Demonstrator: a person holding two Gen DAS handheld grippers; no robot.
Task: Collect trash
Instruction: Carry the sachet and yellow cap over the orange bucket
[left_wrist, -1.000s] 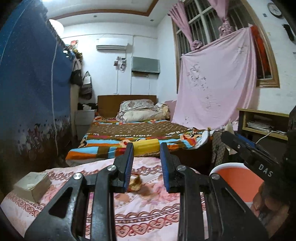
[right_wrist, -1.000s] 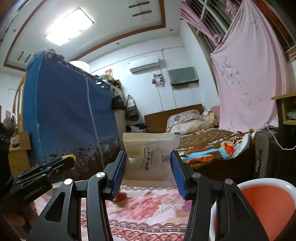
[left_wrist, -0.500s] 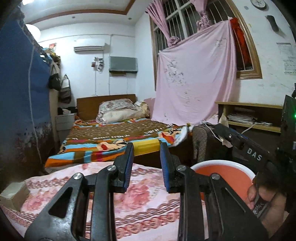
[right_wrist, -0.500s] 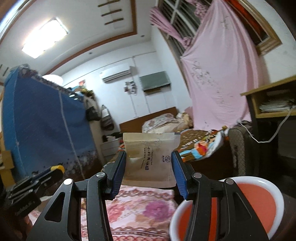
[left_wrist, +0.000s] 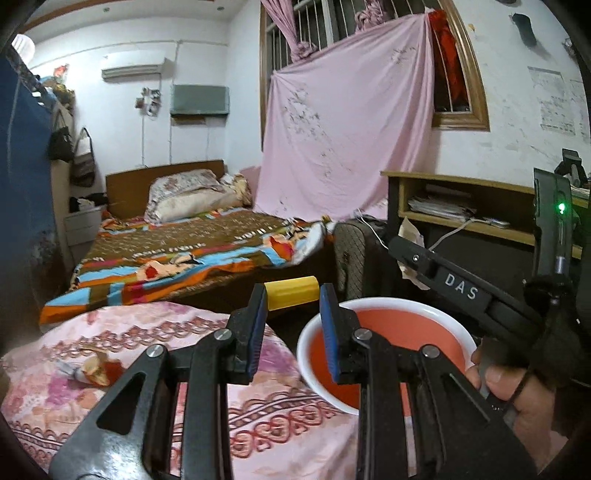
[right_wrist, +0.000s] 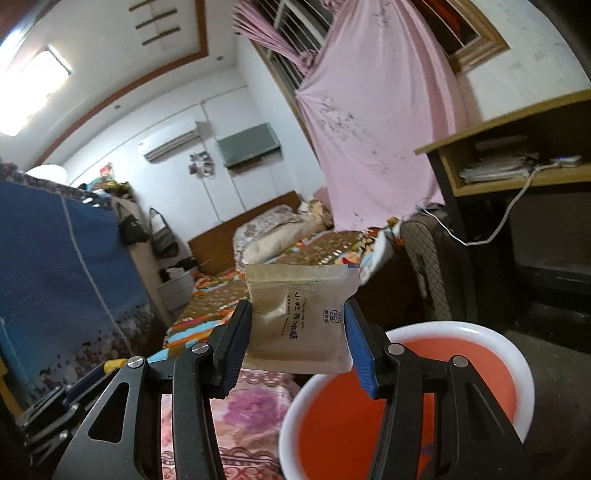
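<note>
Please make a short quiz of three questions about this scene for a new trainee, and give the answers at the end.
1. True or false: the right gripper is shut on the beige pouch.
2. What lies on the pink floral cloth, to the left of the left gripper?
A. a crumpled wrapper
B. a glass bottle
C. a spoon
3. Fill in: the round bin has a white rim and an ______ inside.

Key
1. True: both pads press the pouch's sides.
2. A: the crumpled wrapper.
3. orange
</note>
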